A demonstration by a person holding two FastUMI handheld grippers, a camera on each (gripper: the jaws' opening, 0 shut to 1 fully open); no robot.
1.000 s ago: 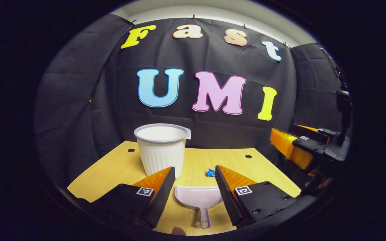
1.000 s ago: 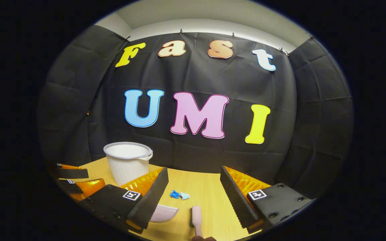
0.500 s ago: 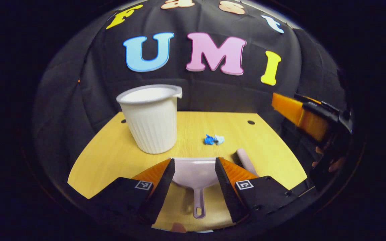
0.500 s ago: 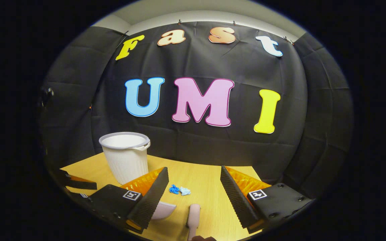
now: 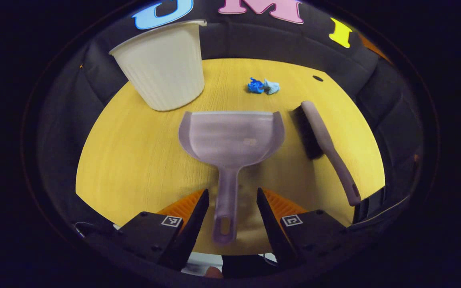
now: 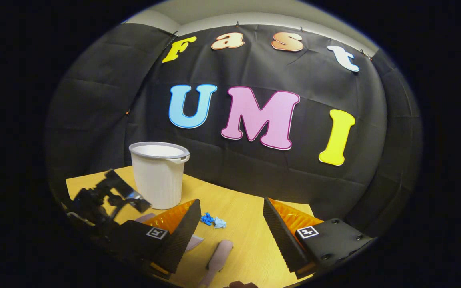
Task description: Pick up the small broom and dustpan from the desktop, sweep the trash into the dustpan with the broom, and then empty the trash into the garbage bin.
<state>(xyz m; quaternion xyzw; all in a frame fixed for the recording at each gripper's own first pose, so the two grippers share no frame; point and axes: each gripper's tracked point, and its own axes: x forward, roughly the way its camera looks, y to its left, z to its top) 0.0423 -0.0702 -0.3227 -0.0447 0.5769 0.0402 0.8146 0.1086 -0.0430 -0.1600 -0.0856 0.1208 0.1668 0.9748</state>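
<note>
Since a second ago we tipped our left gripper [image 5: 228, 216] down; its open jaws now straddle the dustpan [image 5: 231, 138] handle, ungrasped. Right gripper [image 6: 230, 232] hangs open above the broom [image 6: 218, 256]; trash [image 5: 263, 86] unswept, bin [image 5: 162, 68] waiting.

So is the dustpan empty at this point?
Empty: the dustpan lies flat with a bare scoop; the trash sits apart on the desk.

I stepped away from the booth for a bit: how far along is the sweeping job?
Nothing is done yet. The dustpan and broom lie flat on the desk, and the trash sits unswept beyond them. In hand: the open left gripper straddles the dustpan handle without pressing it; the open right gripper hangs above the broom. Left: grasping both, sweeping, and emptying into the bin.
</note>
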